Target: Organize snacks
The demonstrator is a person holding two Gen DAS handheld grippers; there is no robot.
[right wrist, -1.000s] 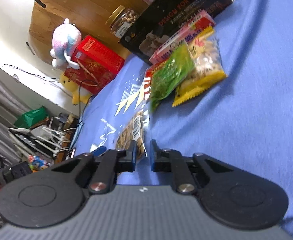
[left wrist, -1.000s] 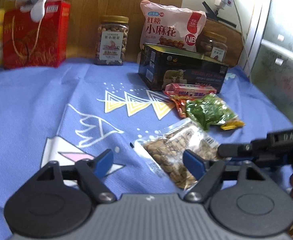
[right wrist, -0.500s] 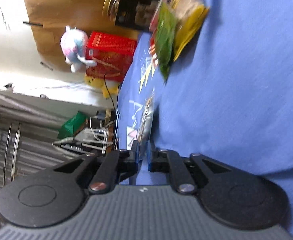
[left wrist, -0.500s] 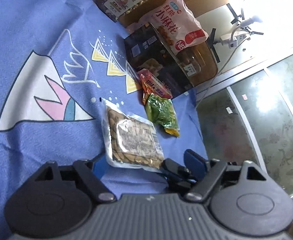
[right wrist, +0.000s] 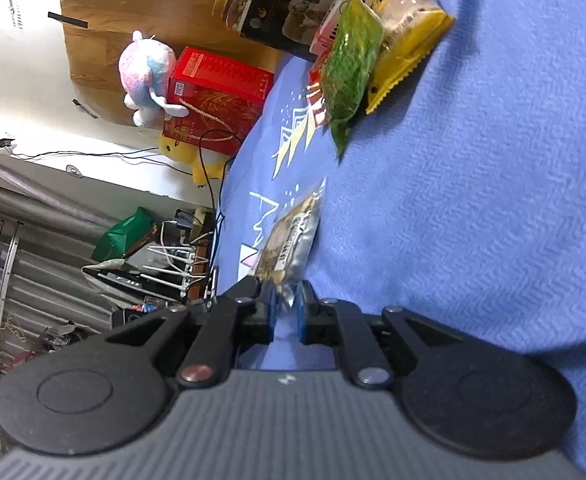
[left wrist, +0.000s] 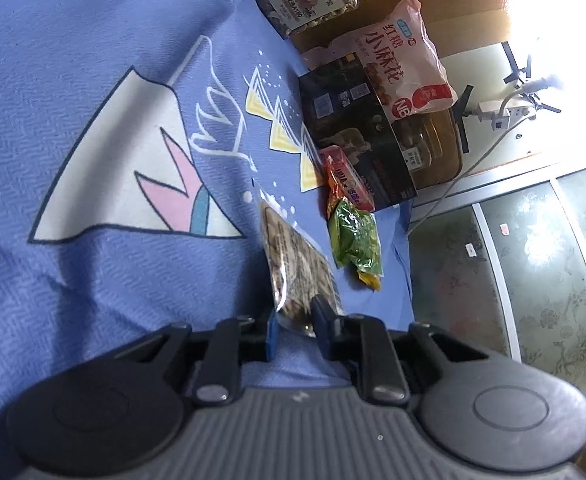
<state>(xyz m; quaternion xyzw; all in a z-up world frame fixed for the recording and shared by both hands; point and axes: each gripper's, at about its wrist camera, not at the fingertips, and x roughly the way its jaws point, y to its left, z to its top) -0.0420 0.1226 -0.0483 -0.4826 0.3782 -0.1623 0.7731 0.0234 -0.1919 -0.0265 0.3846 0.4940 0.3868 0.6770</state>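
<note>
The clear plastic bag of nuts with a printed label point(left wrist: 299, 264) is off the blue patterned bedsheet point(left wrist: 93, 60) at its near end, held edge-on between both tools. The left gripper point(left wrist: 295, 330) is closing; its blue pads point(left wrist: 320, 326) already bracket the bag's near edge and appear to press it. The right gripper point(right wrist: 286, 312) is pinched tight on the bag's point(right wrist: 289, 240) clear seam.

Already grouped at the far right of the sheet: a green foil packet point(left wrist: 355, 240), a yellow packet point(right wrist: 409, 36) and a pink-and-red snack bar point(left wrist: 343, 176), all touching, set against the black printed tin box point(left wrist: 357, 136).

Judged status: partly done. The nut bag remains to be placed with that cluster.
</note>
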